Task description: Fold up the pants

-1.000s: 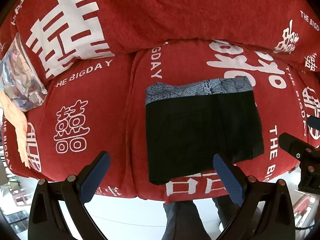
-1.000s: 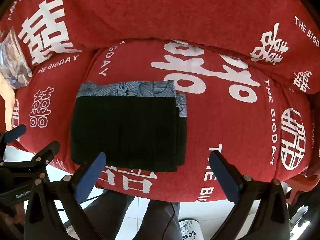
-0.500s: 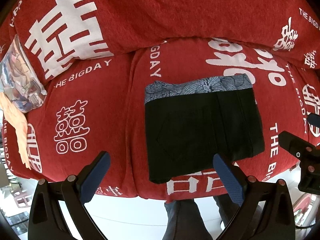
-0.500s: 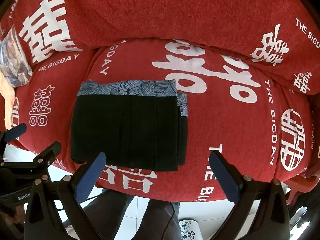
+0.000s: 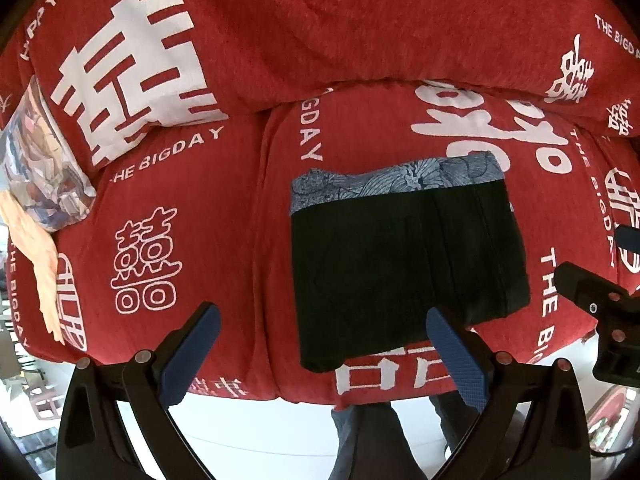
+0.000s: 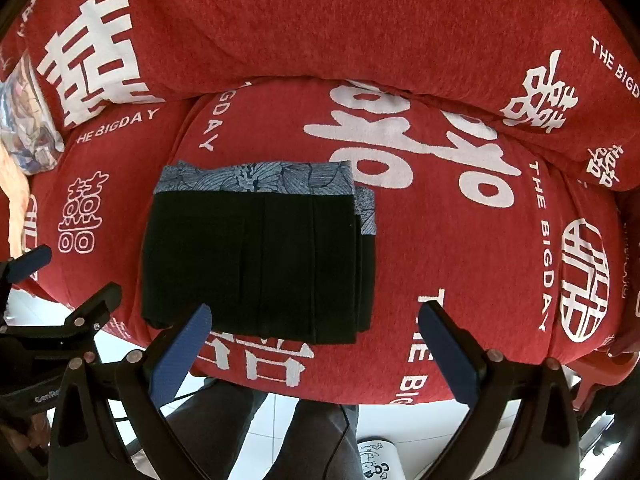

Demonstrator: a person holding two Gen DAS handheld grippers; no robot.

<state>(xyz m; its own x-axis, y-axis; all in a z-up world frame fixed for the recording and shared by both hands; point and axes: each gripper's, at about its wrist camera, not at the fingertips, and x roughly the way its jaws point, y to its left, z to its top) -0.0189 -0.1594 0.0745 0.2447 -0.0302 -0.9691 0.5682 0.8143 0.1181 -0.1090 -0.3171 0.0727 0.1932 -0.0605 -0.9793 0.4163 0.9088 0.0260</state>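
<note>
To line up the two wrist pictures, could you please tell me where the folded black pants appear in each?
Left wrist: folded black pants right of centre, on the red cushion.
Right wrist: pants left of centre, same cushion.
Shared landmark: the blue-grey patterned band along the pants' far edge.

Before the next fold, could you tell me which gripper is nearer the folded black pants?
Roughly equal: left gripper open, offset left of the pants; right gripper open, offset right.

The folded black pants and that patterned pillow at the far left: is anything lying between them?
Nothing lies between the pants and the pillow: only the bare red sofa cover with white lettering. The left wrist view shows this best.
</note>
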